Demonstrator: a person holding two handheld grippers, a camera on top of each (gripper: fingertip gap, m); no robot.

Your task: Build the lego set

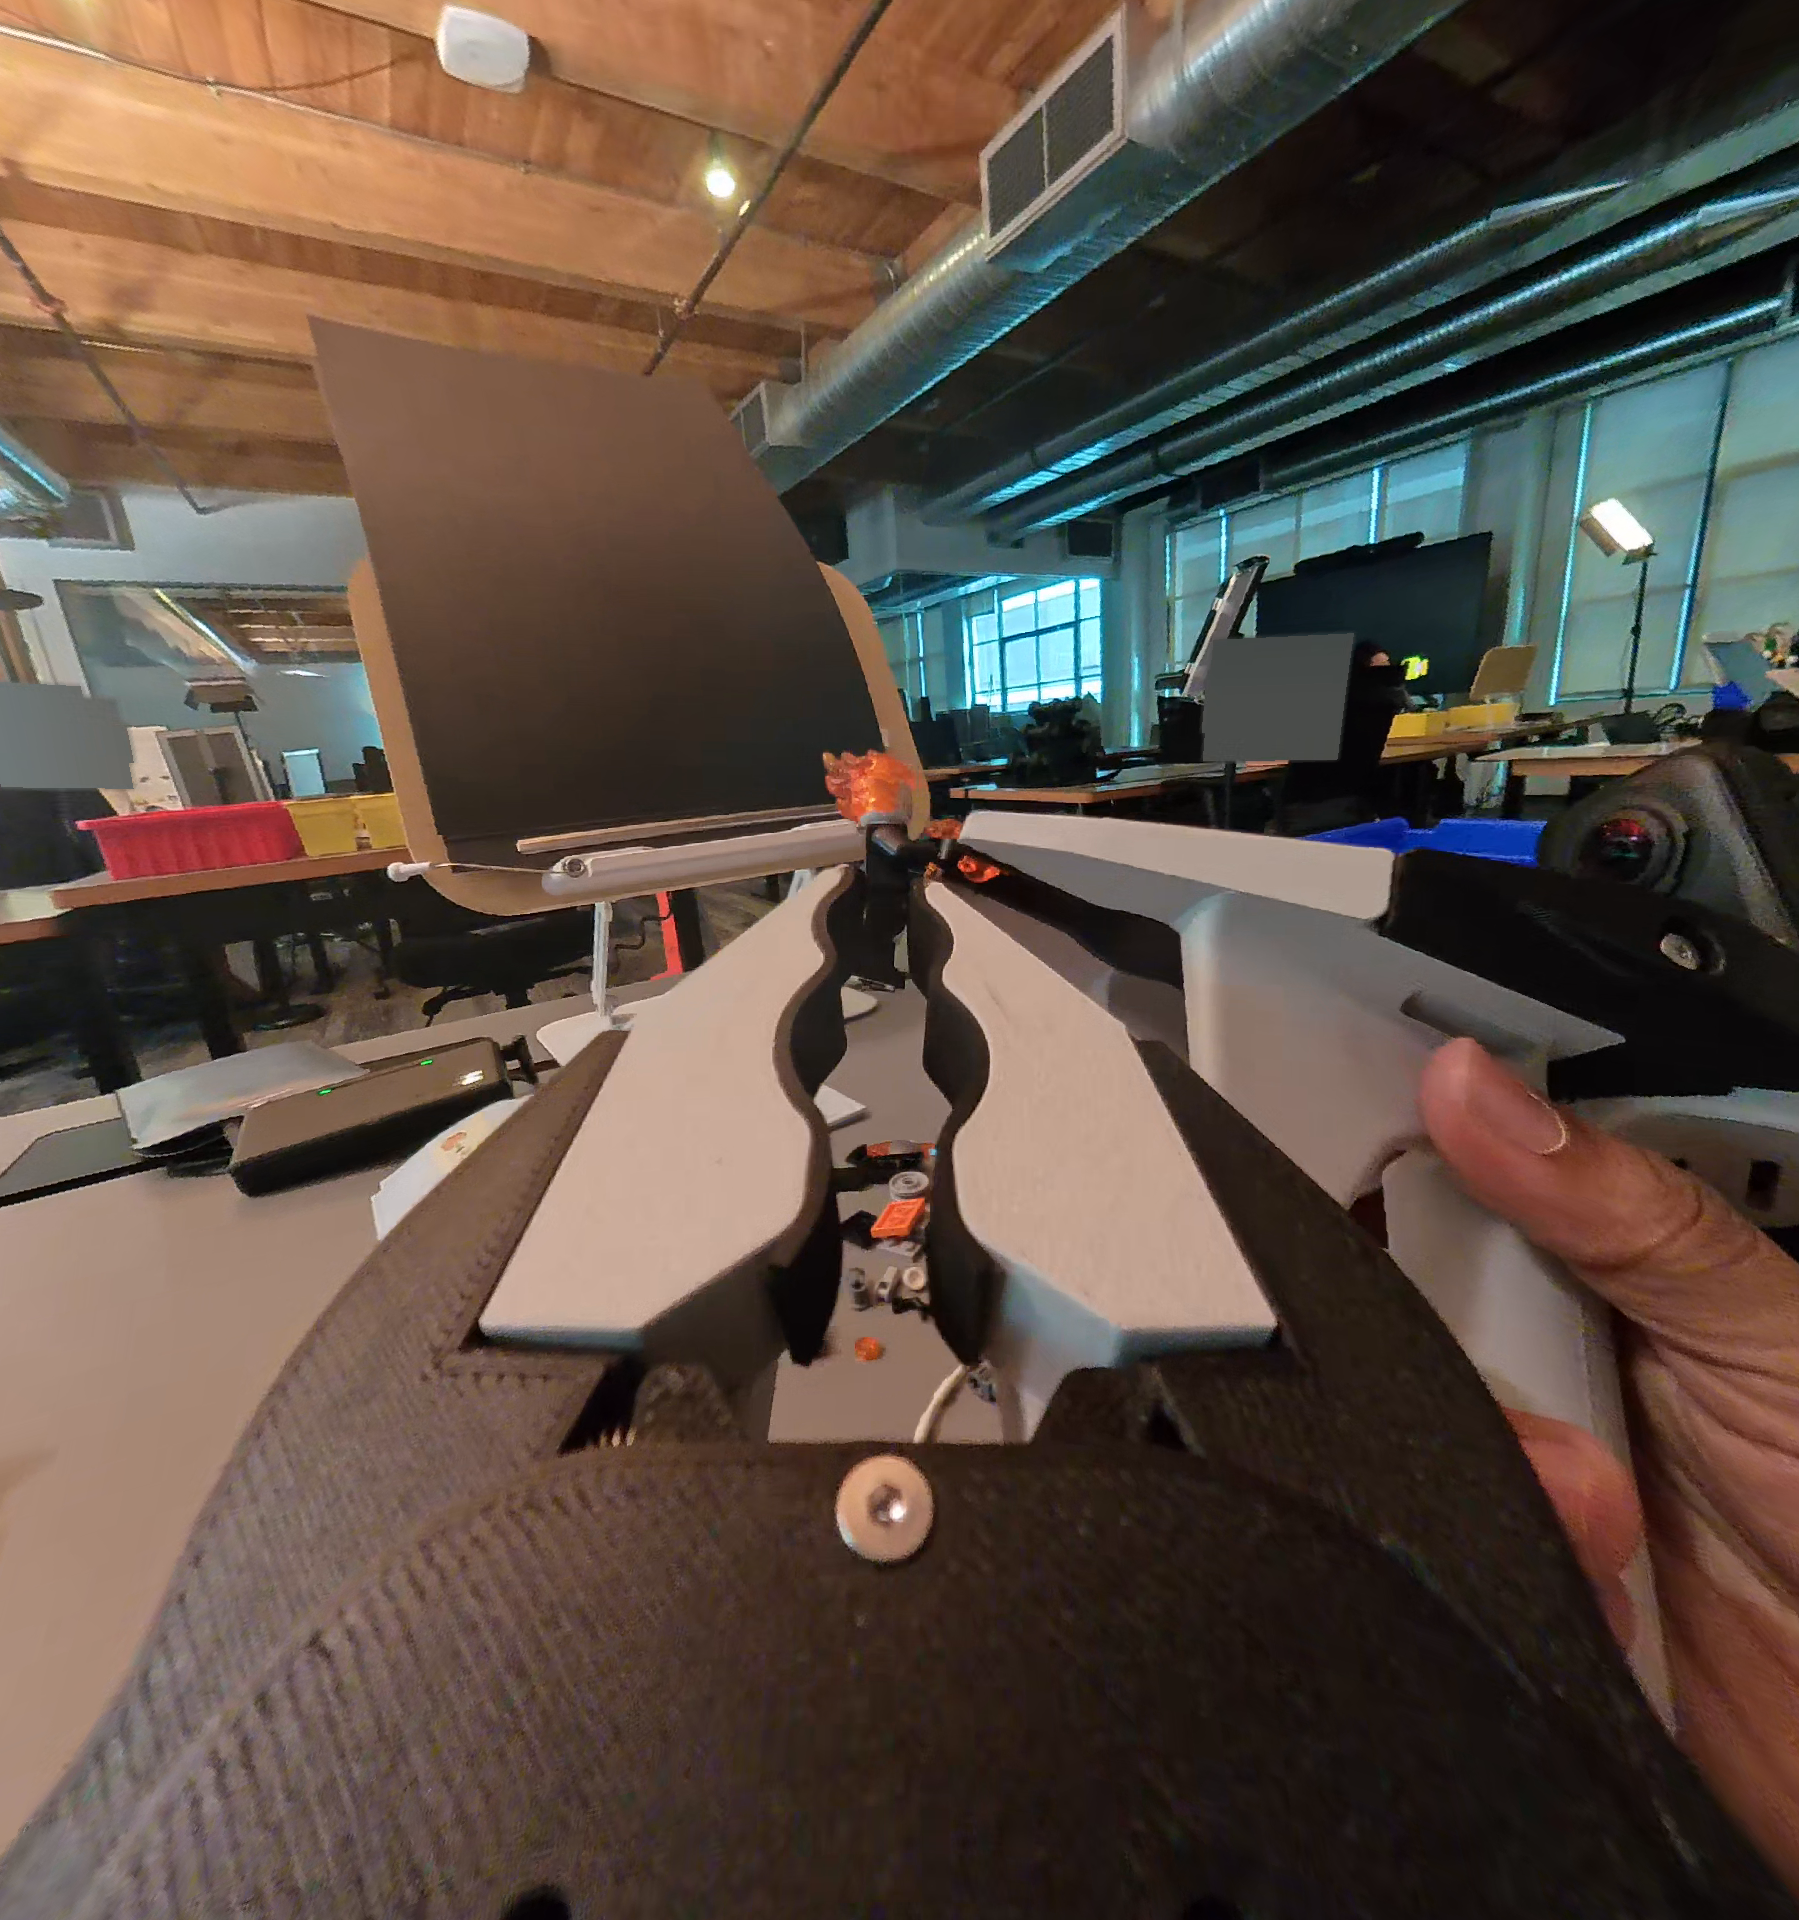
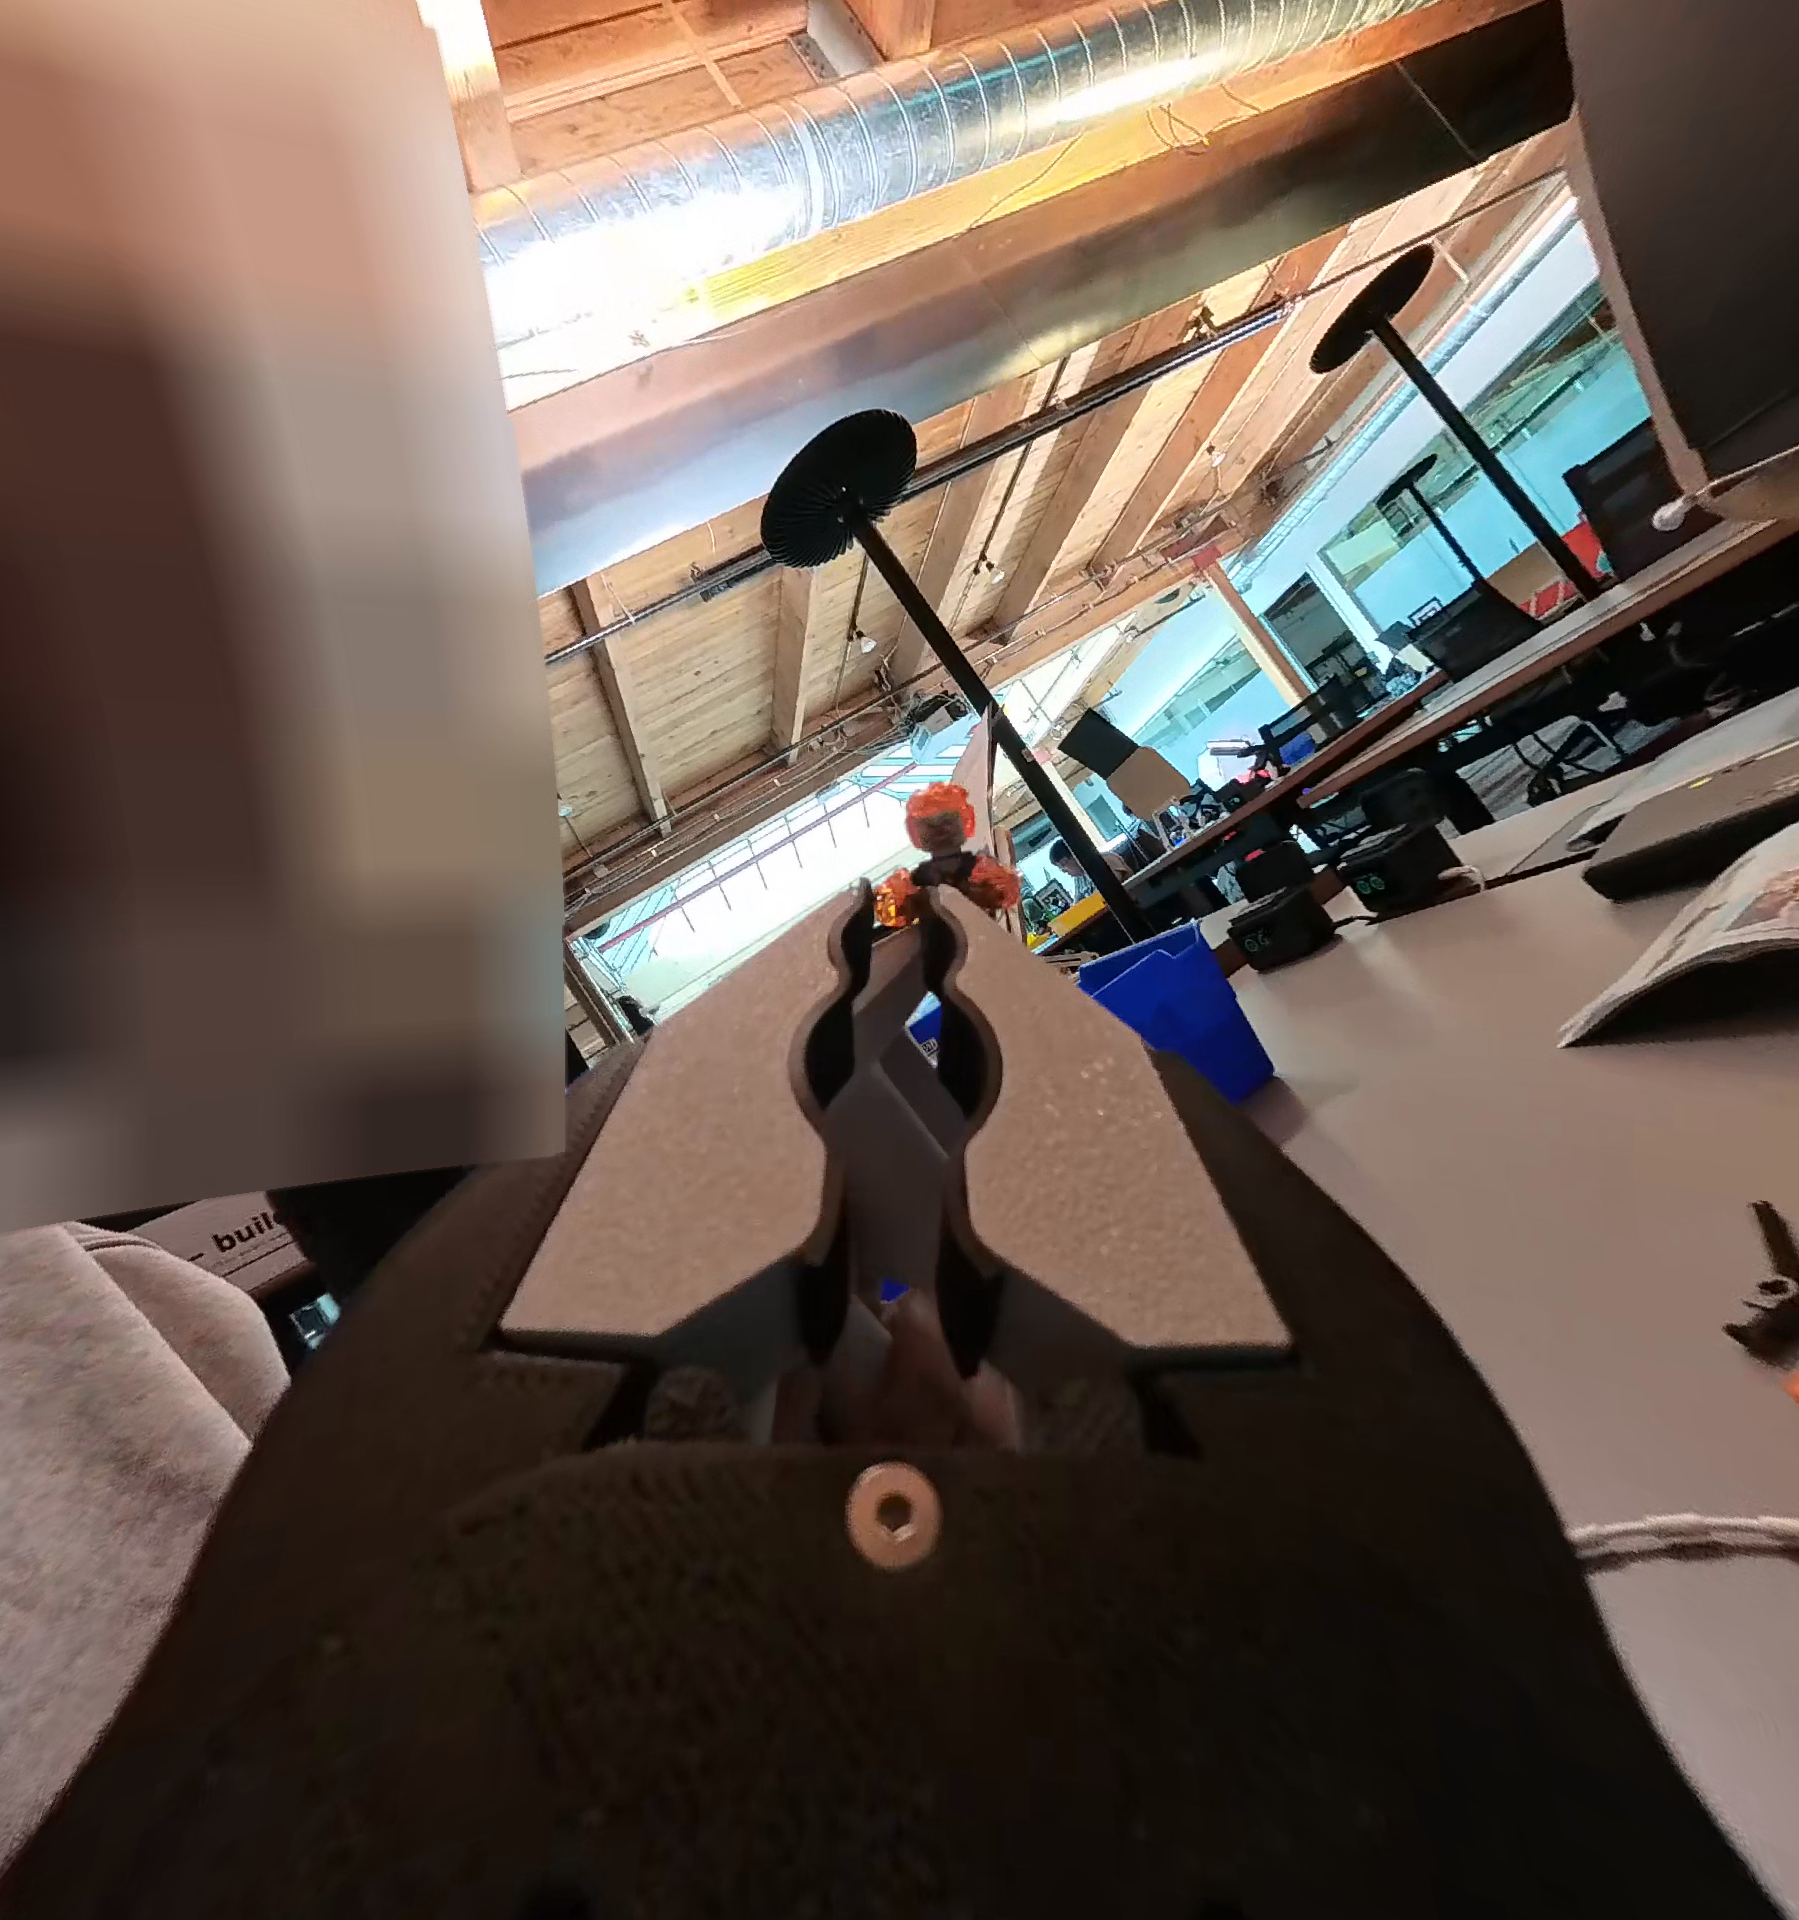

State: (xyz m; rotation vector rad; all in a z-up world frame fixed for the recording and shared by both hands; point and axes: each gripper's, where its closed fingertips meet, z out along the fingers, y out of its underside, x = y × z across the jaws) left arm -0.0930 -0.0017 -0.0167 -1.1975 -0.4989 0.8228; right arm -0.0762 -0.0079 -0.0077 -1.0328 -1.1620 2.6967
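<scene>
Two grippers meet on one small black plastic lego minifigure with orange flame hair (image 1: 879, 831), raised above the grey table (image 1: 147, 1351). My left gripper (image 1: 890, 914) clamps its legs; my right gripper (image 2: 900, 920) pinches its torso. It looks light, rigid and easily pulled apart.

Your left gripper (image 1: 887, 914) hides the minifigure's (image 1: 879, 873) legs between its fingers; only torso and flame head show. In the right wrist view, the figure's lower body is likewise hidden behind the right gripper (image 2: 900, 925), so whether that gripper actually clamps it is unclear. Loose pieces (image 1: 890, 1231) below are too small to identify. The booklet (image 2: 1726, 925) is cut by the frame edge.
</scene>
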